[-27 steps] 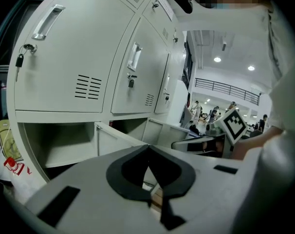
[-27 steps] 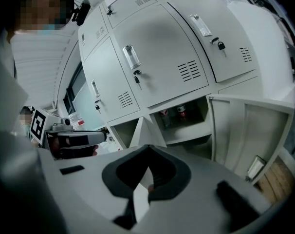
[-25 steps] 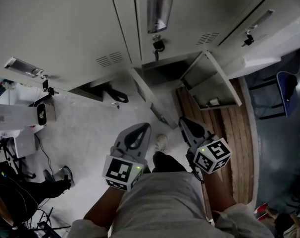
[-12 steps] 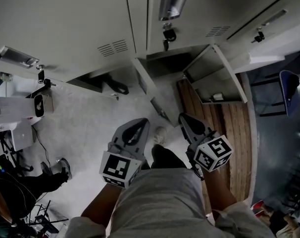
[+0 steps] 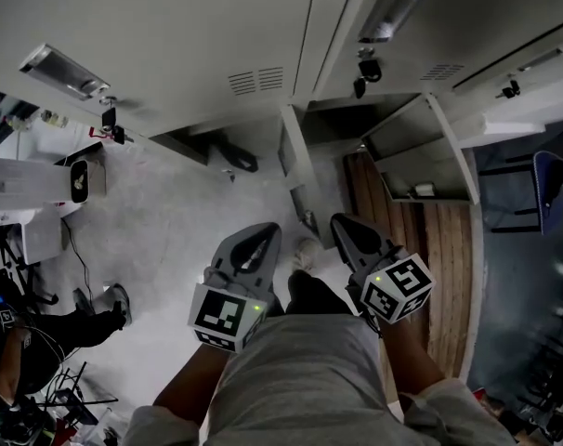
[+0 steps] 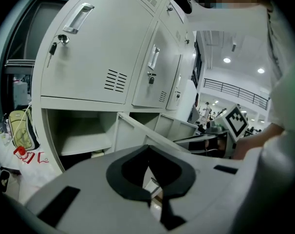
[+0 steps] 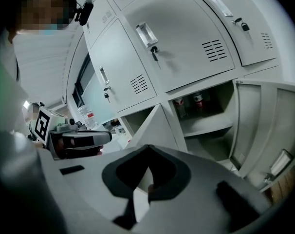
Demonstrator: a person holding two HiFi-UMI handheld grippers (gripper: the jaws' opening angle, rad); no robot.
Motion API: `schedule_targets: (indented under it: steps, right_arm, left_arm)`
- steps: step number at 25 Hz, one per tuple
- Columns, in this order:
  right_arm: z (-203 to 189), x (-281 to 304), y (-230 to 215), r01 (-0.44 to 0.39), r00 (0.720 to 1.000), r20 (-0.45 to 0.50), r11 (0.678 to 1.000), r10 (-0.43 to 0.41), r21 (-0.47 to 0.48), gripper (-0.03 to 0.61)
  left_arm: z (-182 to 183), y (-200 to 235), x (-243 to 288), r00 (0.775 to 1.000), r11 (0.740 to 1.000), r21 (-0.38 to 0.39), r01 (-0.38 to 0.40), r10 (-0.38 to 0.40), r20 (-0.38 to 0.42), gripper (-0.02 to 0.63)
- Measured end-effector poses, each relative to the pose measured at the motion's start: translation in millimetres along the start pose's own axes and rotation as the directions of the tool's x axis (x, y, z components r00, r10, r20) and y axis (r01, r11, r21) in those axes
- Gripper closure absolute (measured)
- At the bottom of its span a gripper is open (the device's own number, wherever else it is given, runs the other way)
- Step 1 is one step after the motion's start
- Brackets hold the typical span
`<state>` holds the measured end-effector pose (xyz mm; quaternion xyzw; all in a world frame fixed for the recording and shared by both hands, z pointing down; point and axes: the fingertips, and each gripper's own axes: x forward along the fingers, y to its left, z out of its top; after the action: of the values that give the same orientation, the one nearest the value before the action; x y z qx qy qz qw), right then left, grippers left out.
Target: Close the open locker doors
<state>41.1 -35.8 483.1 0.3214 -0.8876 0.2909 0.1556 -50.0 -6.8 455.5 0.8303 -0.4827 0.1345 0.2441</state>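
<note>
Only my view has shifted: left hand-held gripper (image 5: 261, 242) and right hand-held gripper (image 5: 348, 231) hang shut, empty; upper-centre locker door (image 5: 294, 149) stays open.

A pale speckled floor (image 5: 161, 240) meets a strip of wooden planks (image 5: 449, 268) on the right, with a blue chair (image 5: 553, 177) just beyond it. At the left stand white boxy devices (image 5: 26, 189) with black cables (image 5: 72, 268) below them, near another person's shoe (image 5: 117, 307). The right gripper view shows two small bottles (image 7: 198, 101) side by side. The left gripper view shows a yellow-green bag (image 6: 20, 130) at its far left.
</note>
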Motion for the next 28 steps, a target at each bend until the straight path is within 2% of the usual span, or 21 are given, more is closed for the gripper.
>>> schedule_targets:
  steps: [20, 28]
  right_arm:
    - [4, 75, 74, -0.114, 0.992, -0.063, 0.992, 0.110, -0.050, 0.551]
    - [12, 105, 96, -0.144, 0.988, -0.071, 0.988, 0.140, -0.060, 0.551]
  left_arm:
    - [-1, 84, -52, 0.993, 0.992, -0.055, -0.109, 0.111, 0.030, 0.598]
    - [-2, 114, -67, 0.990, 0.989, -0.070, -0.129, 0.132, 0.041, 0.598]
